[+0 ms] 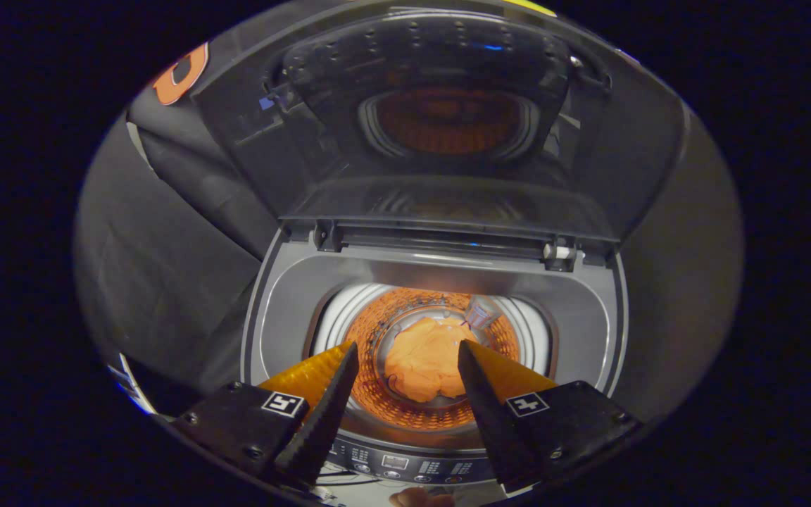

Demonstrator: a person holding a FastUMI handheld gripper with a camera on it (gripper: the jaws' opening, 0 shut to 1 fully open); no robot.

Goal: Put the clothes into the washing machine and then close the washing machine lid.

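Note:
An orange garment [423,366] lies bunched at the bottom of the drum [377,331] of a top-loading washing machine [286,296]. The machine's lid [441,120] stands raised upright behind the tub, its window mirroring the orange drum. My gripper [407,346] hovers above the tub opening, open, with nothing between its fingers; the garment lies well below and beyond the fingertips.
The machine's control panel [405,465] with buttons runs along the near edge beneath the fingers. Lid hinges [560,253] sit at the back of the tub rim. Black booth cloth hangs to the left and right of the machine. Part of a hand [419,498] shows below the panel.

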